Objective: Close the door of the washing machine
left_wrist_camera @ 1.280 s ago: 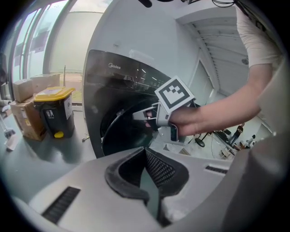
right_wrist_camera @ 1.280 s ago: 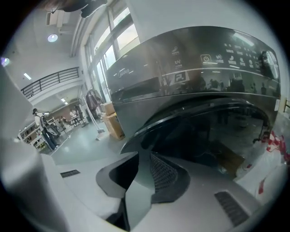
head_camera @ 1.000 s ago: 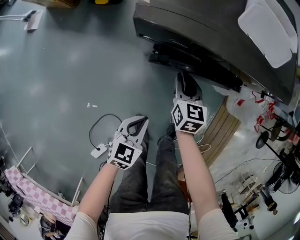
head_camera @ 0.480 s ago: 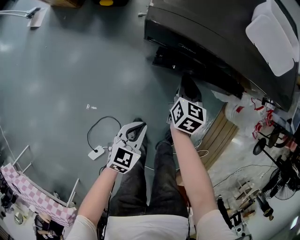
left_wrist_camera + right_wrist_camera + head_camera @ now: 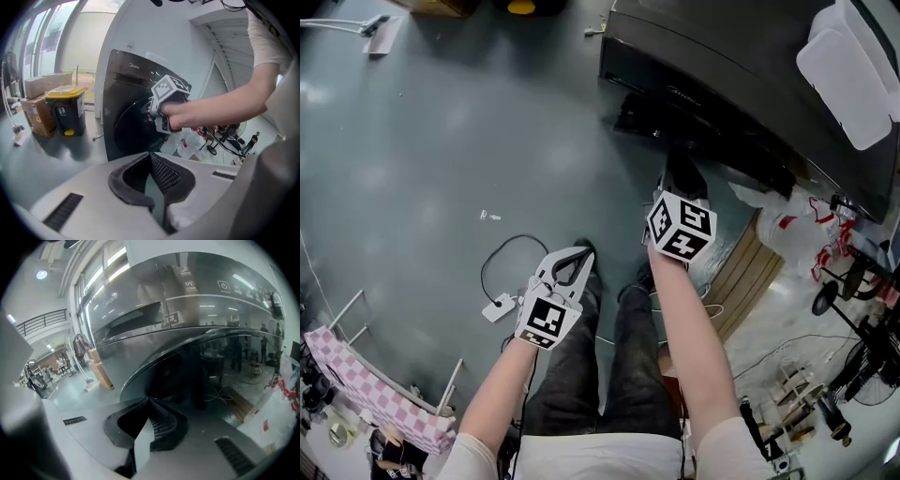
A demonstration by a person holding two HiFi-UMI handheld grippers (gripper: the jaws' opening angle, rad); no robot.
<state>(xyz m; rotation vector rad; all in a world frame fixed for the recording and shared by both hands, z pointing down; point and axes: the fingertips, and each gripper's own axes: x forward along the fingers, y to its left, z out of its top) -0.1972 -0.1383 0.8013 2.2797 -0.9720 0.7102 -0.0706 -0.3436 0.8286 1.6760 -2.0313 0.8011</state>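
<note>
- Grey glossy floor (image 5: pixel 422 141) fills most of the head view. The dark washing machine (image 5: pixel 722 56) stands at upper right, with a white tray (image 5: pixel 853 70) on its top.
- The door (image 5: pixel 712 141) shows as a dark band sticking out a little from the machine's front. Whether it is latched I cannot tell.
- The right hand-held gripper (image 5: pixel 678 161) points at the door, tips just beside it; contact is unclear.
- The left hand-held gripper (image 5: pixel 578 251) is held low above the person's knees, well apart from the machine.
- A black cable (image 5: pixel 502 253) loops on the floor to a white plug (image 5: pixel 498 307). A white plastic bag (image 5: pixel 787 225) and wooden slats (image 5: pixel 745 272) lie to the right of the machine.
- Left gripper view: the left hand-held gripper (image 5: pixel 150 157) has its jaws pressed together, nothing between them.
- Ahead stands the washing machine (image 5: pixel 129 79) with its round dark door (image 5: pixel 133 126).
- The right hand-held gripper (image 5: pixel 157 110) is up against the door's right side.
- At left stand a black bin with a yellow lid (image 5: pixel 68 110) and cardboard boxes (image 5: pixel 40 101).
- Right gripper view: the right hand-held gripper (image 5: pixel 149 401) has its jaws pressed together and empty.
- The door (image 5: pixel 211 366) curves close ahead, its dark glass reflecting the room.
- Above it runs the front panel of the washing machine (image 5: pixel 154 301), with small printed icons.
</note>
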